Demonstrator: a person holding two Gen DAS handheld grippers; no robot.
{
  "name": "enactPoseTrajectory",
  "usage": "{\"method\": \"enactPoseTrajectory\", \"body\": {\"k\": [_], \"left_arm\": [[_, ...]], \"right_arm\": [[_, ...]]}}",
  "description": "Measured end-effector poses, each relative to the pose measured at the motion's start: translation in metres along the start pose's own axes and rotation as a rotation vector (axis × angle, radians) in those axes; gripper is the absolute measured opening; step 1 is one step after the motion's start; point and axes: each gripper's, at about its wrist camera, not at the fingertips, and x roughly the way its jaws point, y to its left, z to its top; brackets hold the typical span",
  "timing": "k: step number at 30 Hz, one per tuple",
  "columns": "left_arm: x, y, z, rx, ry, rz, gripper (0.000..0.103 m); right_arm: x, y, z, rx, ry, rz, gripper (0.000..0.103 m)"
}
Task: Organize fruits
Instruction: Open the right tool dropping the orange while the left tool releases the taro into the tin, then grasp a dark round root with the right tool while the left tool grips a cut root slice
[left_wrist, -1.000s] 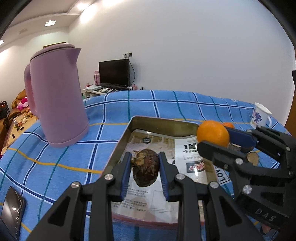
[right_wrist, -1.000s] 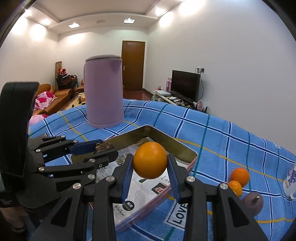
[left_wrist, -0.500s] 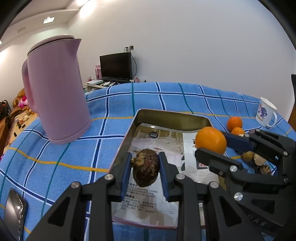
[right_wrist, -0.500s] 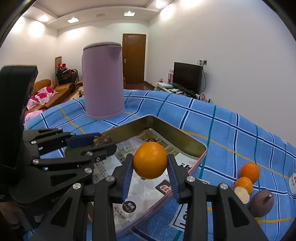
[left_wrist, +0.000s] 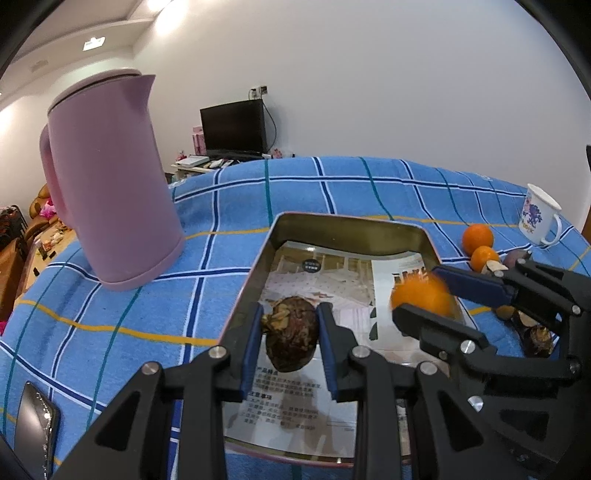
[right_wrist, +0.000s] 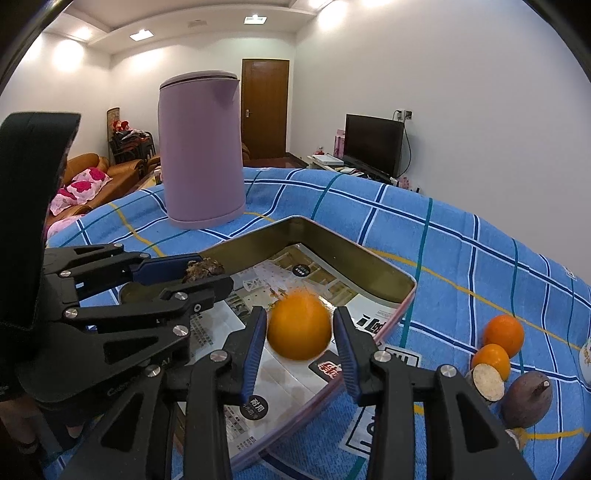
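My left gripper (left_wrist: 290, 343) is shut on a dark brown wrinkled fruit (left_wrist: 291, 338) and holds it over the near left part of the paper-lined metal tray (left_wrist: 347, 227). My right gripper (right_wrist: 300, 334) stands over the tray's right part (right_wrist: 373, 266); the orange (right_wrist: 299, 326) between its pads looks motion-blurred, with a thin gap at each pad. In the left wrist view the orange (left_wrist: 423, 297) is blurred too. The left gripper (right_wrist: 207, 275) shows at the left of the right wrist view.
A pink kettle (left_wrist: 107, 184) stands left of the tray on the blue checked cloth. Two small oranges (right_wrist: 504, 334), a cut tuber (right_wrist: 487, 380) and a purple-brown fruit (right_wrist: 526, 398) lie right of the tray. A white mug (left_wrist: 537, 219) stands far right. A phone (left_wrist: 33, 428) lies near left.
Both grippers have moved forward and lower over the tray. The right jaws have spread slightly and the orange now looks blurred, slipping down between them.
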Motion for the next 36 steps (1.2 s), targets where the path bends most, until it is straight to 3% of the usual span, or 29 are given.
{"method": "enactPoseTrajectory", "body": {"k": [6, 8, 10, 13, 23, 27, 30, 36], "left_arm": [[-0.003, 0.001, -0.001, -0.004, -0.015, 0.017, 0.033], [-0.005, 0.003, -0.001, -0.016, -0.024, 0.034, 0.045], [-0.01, 0.008, -0.002, -0.046, -0.045, 0.046, 0.064], [-0.017, 0.011, -0.004, -0.066, -0.077, 0.052, 0.076], [-0.038, -0.02, -0.013, -0.042, -0.121, -0.03, 0.079], [-0.045, -0.036, -0.015, -0.021, -0.139, -0.037, 0.093], [-0.047, -0.048, -0.016, -0.002, -0.141, -0.053, 0.094], [-0.047, -0.068, -0.016, 0.035, -0.127, -0.065, 0.094]], "right_arm": [[0.001, -0.006, -0.001, 0.029, 0.004, -0.017, 0.055], [-0.002, -0.007, -0.001, 0.037, -0.003, -0.024, 0.057], [-0.005, -0.009, -0.003, 0.044, -0.012, -0.031, 0.06], [-0.012, -0.011, -0.006, 0.051, -0.017, -0.055, 0.063], [-0.072, -0.035, -0.031, 0.074, -0.041, -0.177, 0.063], [-0.095, -0.06, -0.054, 0.127, -0.012, -0.228, 0.063], [-0.104, -0.074, -0.07, 0.156, 0.021, -0.249, 0.063], [-0.106, -0.088, -0.082, 0.212, 0.074, -0.202, 0.063]]}}
